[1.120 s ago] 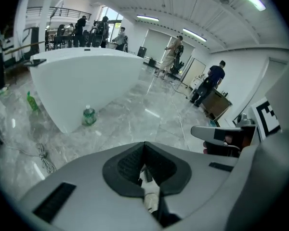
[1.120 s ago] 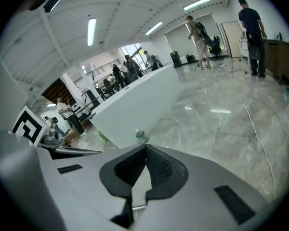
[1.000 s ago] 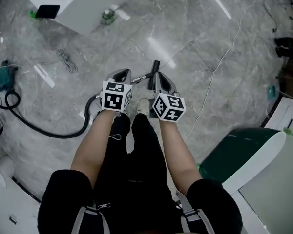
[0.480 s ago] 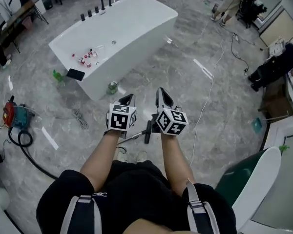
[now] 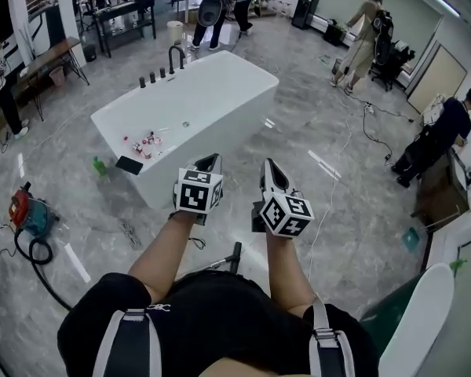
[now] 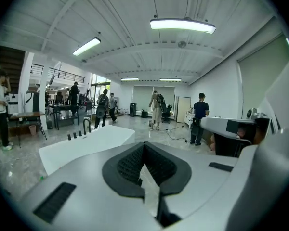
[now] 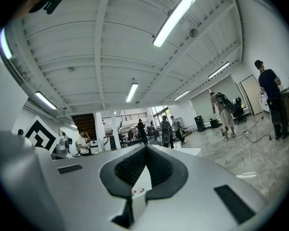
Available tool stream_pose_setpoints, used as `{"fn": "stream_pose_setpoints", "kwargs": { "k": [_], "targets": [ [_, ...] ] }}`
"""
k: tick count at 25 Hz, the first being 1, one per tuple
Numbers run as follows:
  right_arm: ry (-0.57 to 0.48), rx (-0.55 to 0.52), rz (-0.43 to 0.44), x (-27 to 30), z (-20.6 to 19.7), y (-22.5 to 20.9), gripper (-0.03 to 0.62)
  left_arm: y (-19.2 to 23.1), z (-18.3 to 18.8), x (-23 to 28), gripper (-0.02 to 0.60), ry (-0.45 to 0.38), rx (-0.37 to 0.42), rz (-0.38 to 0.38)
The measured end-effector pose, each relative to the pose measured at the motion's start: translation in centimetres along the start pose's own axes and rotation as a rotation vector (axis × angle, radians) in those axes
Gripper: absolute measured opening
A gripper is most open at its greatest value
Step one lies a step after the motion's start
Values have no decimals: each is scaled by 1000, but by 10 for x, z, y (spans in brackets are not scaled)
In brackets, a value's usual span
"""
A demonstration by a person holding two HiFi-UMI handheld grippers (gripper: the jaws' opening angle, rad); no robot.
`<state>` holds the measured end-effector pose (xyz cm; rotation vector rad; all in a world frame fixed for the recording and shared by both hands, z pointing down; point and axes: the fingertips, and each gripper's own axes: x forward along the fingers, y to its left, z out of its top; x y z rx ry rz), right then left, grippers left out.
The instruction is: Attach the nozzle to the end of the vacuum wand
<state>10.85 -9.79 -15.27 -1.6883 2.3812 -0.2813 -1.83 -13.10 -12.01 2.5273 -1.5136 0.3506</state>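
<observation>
In the head view the thin silver vacuum wand [image 5: 210, 265] lies on the grey floor just ahead of my knees. A short black nozzle piece [image 5: 235, 255] sits at its right end. Both grippers are raised well above it, side by side, pointing out toward the room. My left gripper [image 5: 211, 161] is shut with nothing in it; in the left gripper view its black pads [image 6: 135, 163] meet and hold nothing. My right gripper [image 5: 270, 168] is likewise shut and empty, its pads [image 7: 156, 166] closed together in the right gripper view.
A white bathtub [image 5: 220, 81] stands ahead, with small items and a black tablet [image 5: 129, 164] on its near end. A red and teal vacuum body [image 5: 27, 210] and black hose [image 5: 33, 251] lie at the left. Cables cross the floor; people stand at the back and right.
Both grippers have risen from just above the floor and levelled out. The head view lifted from the floor to the room, and the wand stays behind on the floor below.
</observation>
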Motion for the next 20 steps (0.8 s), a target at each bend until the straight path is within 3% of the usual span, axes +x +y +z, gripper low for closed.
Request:
{"fn": "stream_pose_setpoints", "kwargs": {
  "k": [4, 12, 20],
  "targets": [
    [12, -31, 12, 4, 9, -6, 15, -2, 8, 2, 9, -23, 38, 42],
    [12, -44, 42, 4, 13, -12, 15, -22, 5, 1, 9, -16, 51, 16],
    [34, -20, 20, -3, 11, -30, 15, -29, 7, 0, 9, -9, 48, -4]
  ]
}}
